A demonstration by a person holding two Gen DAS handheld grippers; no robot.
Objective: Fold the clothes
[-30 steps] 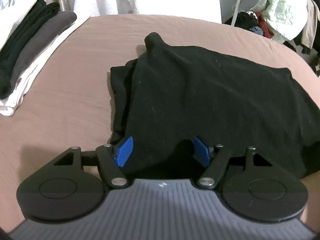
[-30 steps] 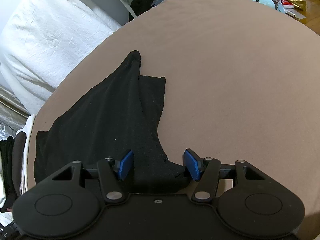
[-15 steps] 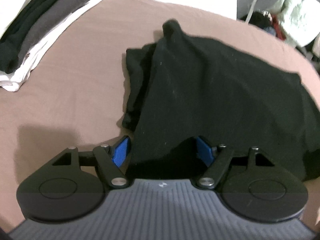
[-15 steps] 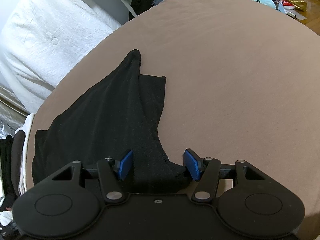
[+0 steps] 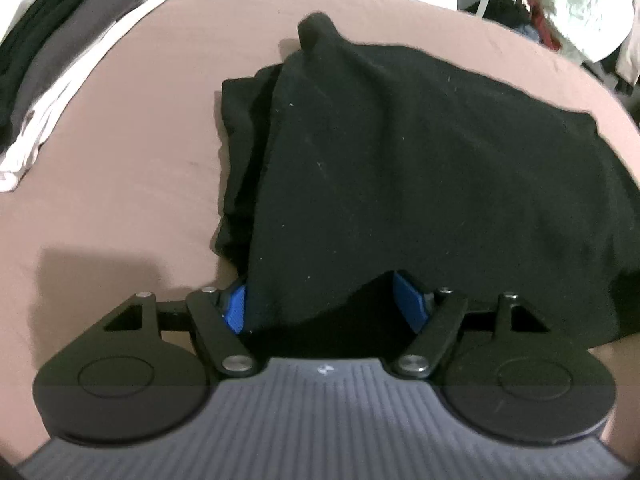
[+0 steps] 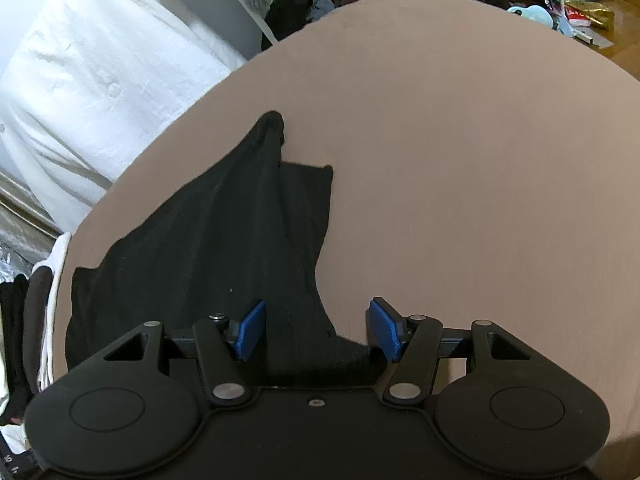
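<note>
Black garment (image 5: pixel 420 168) spread on the bed (image 5: pixel 132 160)

Left hand-held gripper (image 5: pixel 320 304) and right hand-held gripper (image 6: pixel 316 330) both stand wide at the garment's near edge, cloth between unpressed pads.

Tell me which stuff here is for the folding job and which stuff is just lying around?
For the job:
- crumpled black cloth garment
- left gripper
- right gripper
- brown bed sheet

Just lying around:
- stack of folded black, grey and white clothes
- white bedding
- messy clothes pile
</note>
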